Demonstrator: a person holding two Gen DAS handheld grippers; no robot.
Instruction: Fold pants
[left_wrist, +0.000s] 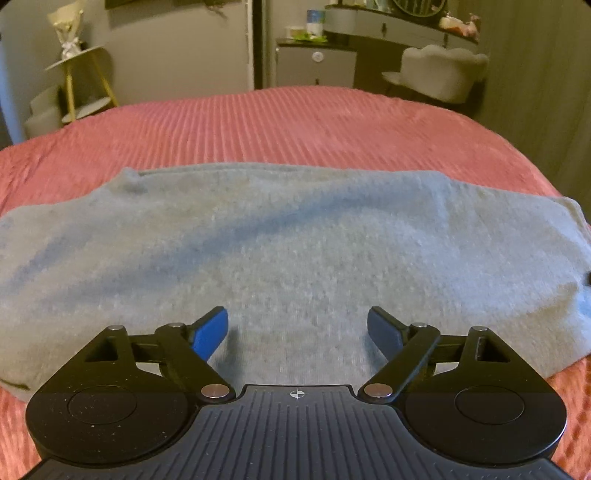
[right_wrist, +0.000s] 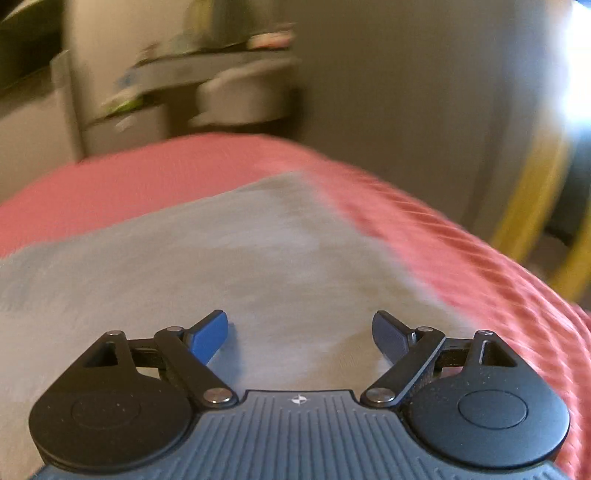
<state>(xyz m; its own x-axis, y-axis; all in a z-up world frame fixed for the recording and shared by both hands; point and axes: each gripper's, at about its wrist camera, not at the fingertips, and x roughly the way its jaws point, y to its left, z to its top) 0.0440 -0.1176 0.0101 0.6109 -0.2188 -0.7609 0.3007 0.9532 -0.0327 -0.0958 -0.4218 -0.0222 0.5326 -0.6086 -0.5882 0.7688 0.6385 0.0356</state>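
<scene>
The pants (left_wrist: 288, 236), grey and soft-knit, lie flat on the pink ribbed bedspread (left_wrist: 295, 122), stretched wide from left to right across the near half of the bed. In the left wrist view they fill the middle of the picture, with a shallow dark crease running slantwise from lower left to upper right, and their right end folded into a blunt corner near the bed's right side.

The left gripper (left_wrist: 297, 328) hangs just over the near part of the pants, its jaws spread wide with bare cloth showing between them; it pinches nothing. Whether the fingertips touch the cloth cannot be told.

The right gripper (right_wrist: 299, 328) is likewise spread wide and holds nothing. It sits over the pants (right_wrist: 229, 266) close to their right edge, where the grey cloth gives way to the bedspread (right_wrist: 461, 258). This view is badly blurred, so finer detail of the cloth is lost.

Beyond the far edge of the bed stand a white chair (left_wrist: 439, 72), a grey dresser (left_wrist: 388, 26) and, at far left, a small round table (left_wrist: 79, 59) on yellow legs.
</scene>
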